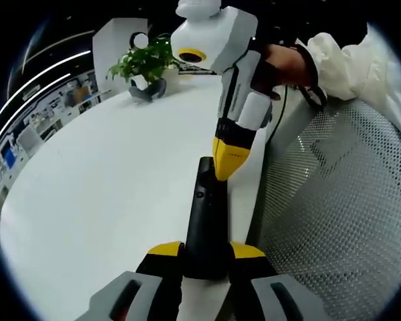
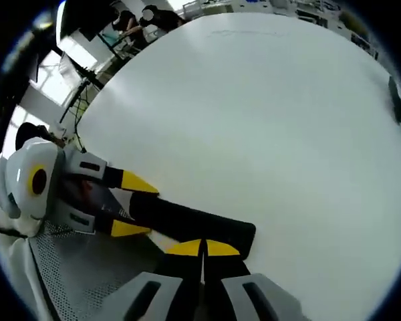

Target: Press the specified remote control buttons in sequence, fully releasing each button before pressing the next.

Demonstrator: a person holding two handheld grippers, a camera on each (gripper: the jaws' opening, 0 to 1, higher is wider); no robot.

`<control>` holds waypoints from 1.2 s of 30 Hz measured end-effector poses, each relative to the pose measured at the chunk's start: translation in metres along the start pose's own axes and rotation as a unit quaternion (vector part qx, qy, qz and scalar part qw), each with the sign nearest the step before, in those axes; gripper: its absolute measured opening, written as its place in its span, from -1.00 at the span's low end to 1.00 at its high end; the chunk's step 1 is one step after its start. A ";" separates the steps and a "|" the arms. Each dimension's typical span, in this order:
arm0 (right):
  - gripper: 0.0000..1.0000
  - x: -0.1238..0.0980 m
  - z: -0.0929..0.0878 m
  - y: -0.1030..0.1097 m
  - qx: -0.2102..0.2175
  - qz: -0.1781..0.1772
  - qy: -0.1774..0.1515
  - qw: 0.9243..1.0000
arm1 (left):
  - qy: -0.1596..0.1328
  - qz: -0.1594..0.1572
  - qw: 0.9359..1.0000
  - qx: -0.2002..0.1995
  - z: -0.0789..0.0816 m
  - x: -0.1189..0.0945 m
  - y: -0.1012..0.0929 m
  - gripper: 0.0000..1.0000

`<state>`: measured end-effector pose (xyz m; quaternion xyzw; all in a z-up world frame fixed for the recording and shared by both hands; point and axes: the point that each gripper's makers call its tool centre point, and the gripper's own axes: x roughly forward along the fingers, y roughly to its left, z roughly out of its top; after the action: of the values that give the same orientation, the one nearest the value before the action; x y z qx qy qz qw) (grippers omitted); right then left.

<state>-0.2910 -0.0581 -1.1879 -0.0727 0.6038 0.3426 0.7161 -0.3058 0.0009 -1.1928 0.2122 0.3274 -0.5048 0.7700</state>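
Yellow-tipped left gripper (image 1: 206, 253) clamps my black remote control (image 1: 207, 221) on the white table (image 1: 107, 194); my right gripper (image 1: 228, 164), jaws together, should press straight down, then lift clear.

I get bright, even light in both views; the white table (image 1: 107, 187) reads almost flat, nearly blown out across its middle in the right gripper view, with a soft grey falloff toward its far edge. In the left gripper view I see long ceiling light strips (image 1: 47, 73) streaking at upper left; daylight glares through a window (image 2: 53, 60) at the right gripper view's left side. Shadows are faint and soft; a thin one lies beside the remote (image 1: 206, 221). Fisheye bending curves the table edge strongly; the borders smear and darken; the nearest jaws look slightly soft.
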 end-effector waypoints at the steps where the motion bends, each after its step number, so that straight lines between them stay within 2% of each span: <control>1: -1.00 0.000 0.000 -0.001 -0.011 -0.008 0.009 1.000 | 0.000 0.000 1.000 0.001 0.000 0.000 0.000 -0.49; 5: -1.00 0.002 0.000 -0.001 -0.032 -0.047 0.024 0.998 | 0.000 0.000 1.000 0.001 0.000 0.000 0.000 -0.49; 11: -1.00 0.002 0.000 -0.001 -0.040 -0.066 0.031 0.997 | -0.001 -0.001 1.000 0.002 0.000 0.000 0.000 -0.49; 13: -1.00 0.002 0.000 -0.003 -0.025 -0.070 0.032 0.997 | -0.001 -0.001 1.000 0.003 0.000 0.000 0.000 -0.49; 16: -1.00 0.002 0.000 -0.003 -0.031 -0.064 0.028 0.997 | -0.001 -0.002 1.000 0.003 0.000 0.000 -0.001 -0.49; 18: -1.00 0.002 -0.001 -0.003 -0.050 -0.056 0.023 0.997 | -0.001 -0.002 1.000 0.004 0.000 0.000 -0.001 -0.49; 22: -1.00 0.002 -0.001 -0.002 -0.051 -0.060 0.021 0.997 | -0.001 -0.002 1.000 0.004 0.000 0.001 -0.001 -0.49; 28: -1.00 0.002 -0.001 -0.002 -0.076 -0.061 0.018 0.995 | -0.001 -0.002 1.000 0.003 0.000 0.001 0.000 -0.49; 32: -1.00 0.001 0.000 -0.002 -0.054 -0.061 0.012 0.997 | -0.002 -0.002 1.000 0.004 0.000 0.001 0.000 -0.49; 36: -1.00 0.001 -0.001 -0.002 -0.058 -0.064 0.002 0.996 | -0.002 -0.002 1.000 0.003 0.000 0.001 0.000 -0.49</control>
<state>-0.2904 -0.0599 -1.1894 -0.1538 0.5786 0.3305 0.7296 -0.3059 0.0001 -1.1935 0.2133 0.3248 -0.5076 0.7690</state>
